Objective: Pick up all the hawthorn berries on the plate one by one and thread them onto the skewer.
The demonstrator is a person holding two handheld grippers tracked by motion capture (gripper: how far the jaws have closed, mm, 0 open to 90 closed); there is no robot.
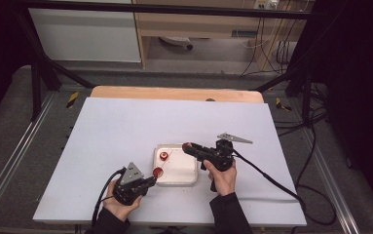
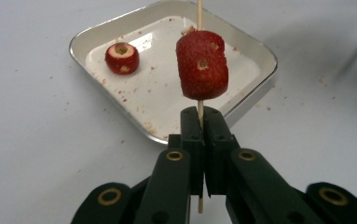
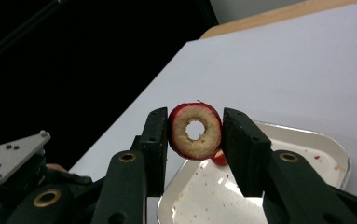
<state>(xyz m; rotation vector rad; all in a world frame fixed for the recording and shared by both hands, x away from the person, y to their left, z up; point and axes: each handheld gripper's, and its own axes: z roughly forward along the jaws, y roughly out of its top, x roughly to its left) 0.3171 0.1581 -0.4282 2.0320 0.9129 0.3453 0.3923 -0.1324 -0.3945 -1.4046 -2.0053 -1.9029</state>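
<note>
1. Red fruit pieces are the things in hand; they look like cored hawthorn berries, red outside and pale inside.
2. The left gripper (image 1: 151,181) is near the front edge of the table (image 1: 106,136), at the left front corner of the tray (image 1: 189,179). Its jaws are pressed together on a thin wooden skewer (image 2: 199,119).
3. One berry (image 2: 202,64) is already threaded on the skewer, just above the jaws and not touching them. The skewer goes on up past it and leaves the left gripper view at the top.
4. The right gripper (image 1: 188,146) is held over the back right part of the tray. Its jaws pinch a ring-shaped piece (image 3: 195,131) from both sides, with the round hole facing the camera in the right gripper view.
5. A third piece (image 1: 164,156) lies loose inside the tray, near the back left corner, cut end up. It is well apart from the skewered berry.
6. The tray is a shallow metal one with rounded corners, and small red crumbs are scattered on its bottom.
7. The table has a white top, and a wooden strip (image 1: 174,93) shows along its far edge.
</note>
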